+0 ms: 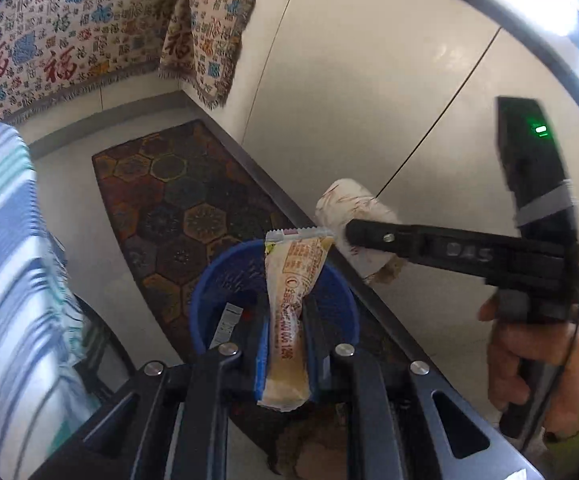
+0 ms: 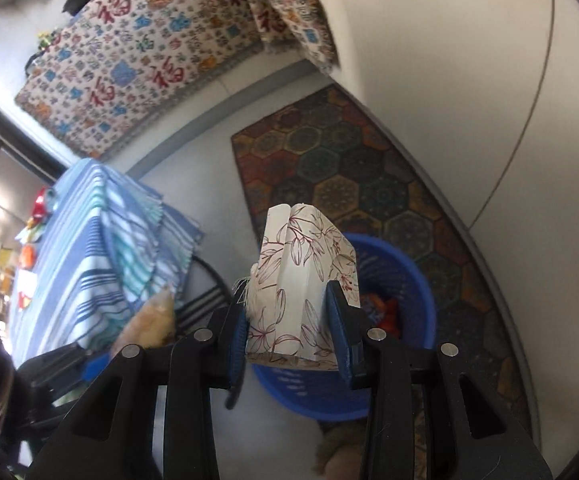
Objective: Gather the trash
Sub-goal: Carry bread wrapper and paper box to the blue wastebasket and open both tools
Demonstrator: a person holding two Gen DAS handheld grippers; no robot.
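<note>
The snack wrapper (image 1: 287, 312), yellowish with printed text, stands pinched between the pads of the left gripper (image 1: 285, 340), whose jaws are closed right down on its thin film. Its upper end rises directly over the mouth of the blue basket (image 1: 209, 280) on the floor below. The floral paper cup (image 2: 301, 280), crumpled and frayed at one edge, sits clamped between the blue pads of the right gripper (image 2: 289, 320), jaws partly open to the cup's width; in the right wrist view it hangs above the near left rim of the blue basket (image 2: 409, 264), which already shows something red and orange inside.

The step in hand looks like the drop-off: both pieces of trash are carried and poised over or just beside the basket. The next move likely calls for bringing the cup fully over the basket's opening, then letting both pairs of jaws part so the pieces fall inside rather than onto the hexagon-patterned rug (image 2: 349, 184) beyond the basket. The light wrapper may cling to a pad.
</note>
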